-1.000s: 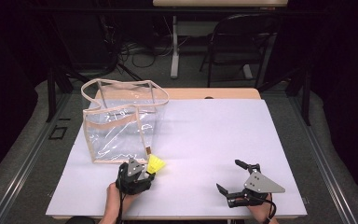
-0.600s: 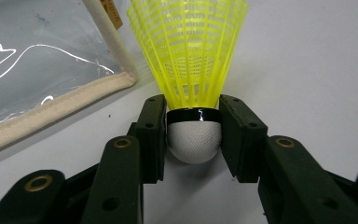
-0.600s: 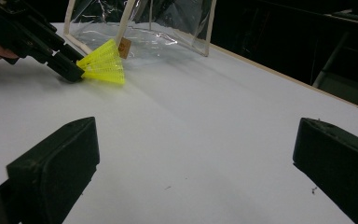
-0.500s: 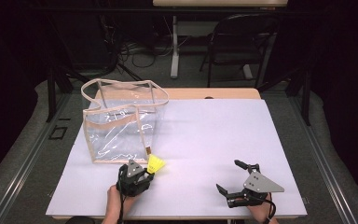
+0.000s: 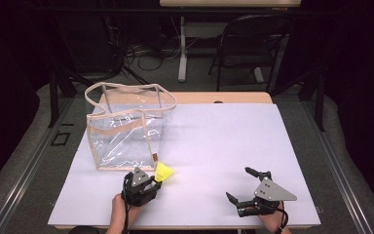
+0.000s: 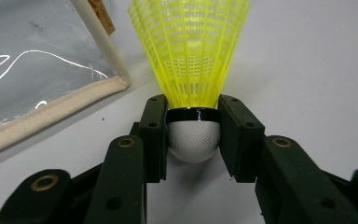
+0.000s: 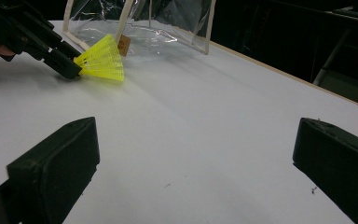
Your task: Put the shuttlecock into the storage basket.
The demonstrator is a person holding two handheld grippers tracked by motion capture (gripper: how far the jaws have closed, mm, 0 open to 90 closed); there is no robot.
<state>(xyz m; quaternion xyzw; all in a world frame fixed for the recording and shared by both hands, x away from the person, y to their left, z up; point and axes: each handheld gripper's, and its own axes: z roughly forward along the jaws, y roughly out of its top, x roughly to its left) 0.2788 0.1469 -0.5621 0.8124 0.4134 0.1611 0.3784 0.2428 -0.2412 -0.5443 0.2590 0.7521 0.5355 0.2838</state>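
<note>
2 grippers on the white table (image 5: 214,141): the left gripper (image 6: 193,135), jaws just closed, clamps a yellow shuttlecock (image 6: 191,51) beside a clear bag (image 5: 126,129); the right gripper (image 5: 246,187) rests with jaws wide, holding nothing.

white table (image 5: 233,146), clear bag (image 5: 126,129), yellow shuttlecock (image 5: 163,171)

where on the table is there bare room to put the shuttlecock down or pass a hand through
Most of the white table is bare: the wide stretch right of the clear bag, back to the far edge, and the strip between the left gripper and the open right gripper. It is tight only at the near left, where the gripped yellow shuttlecock lies close to the bag's corner.
</note>
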